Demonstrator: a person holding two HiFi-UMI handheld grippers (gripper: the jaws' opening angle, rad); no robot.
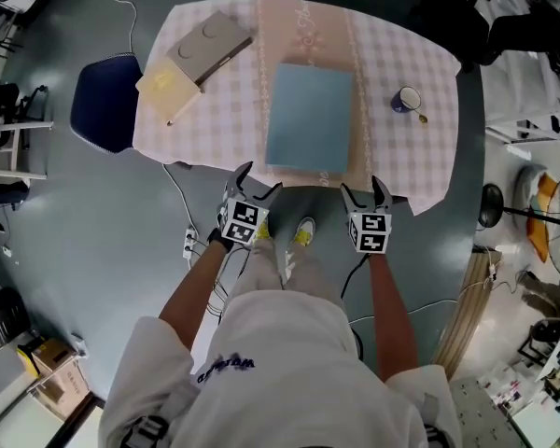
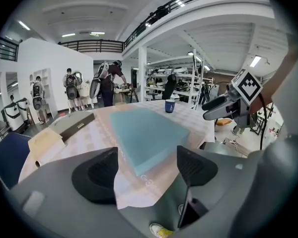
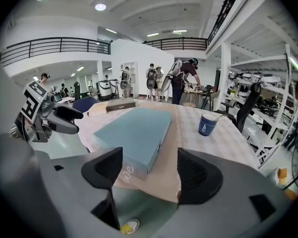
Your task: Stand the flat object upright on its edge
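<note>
A flat light-blue box [image 1: 308, 117] lies on its broad face in the middle of the table, on a pink checked cloth [image 1: 392, 54]. Both grippers hover just off the table's near edge, short of the box and apart from it. My left gripper [image 1: 259, 180] is open by the box's near-left corner. My right gripper [image 1: 362, 189] is open by its near-right corner. In the left gripper view the box [image 2: 146, 130] lies ahead, beyond the open jaws [image 2: 146, 170]. The right gripper view shows the box [image 3: 134, 130] ahead of the open jaws [image 3: 149, 170]. Neither gripper holds anything.
A grey box [image 1: 208, 47] and a tan box [image 1: 168, 87] lie at the table's far left. A blue mug [image 1: 406, 99] stands at the far right. A blue chair [image 1: 105, 103] stands left of the table. Cables run over the floor near the person's feet.
</note>
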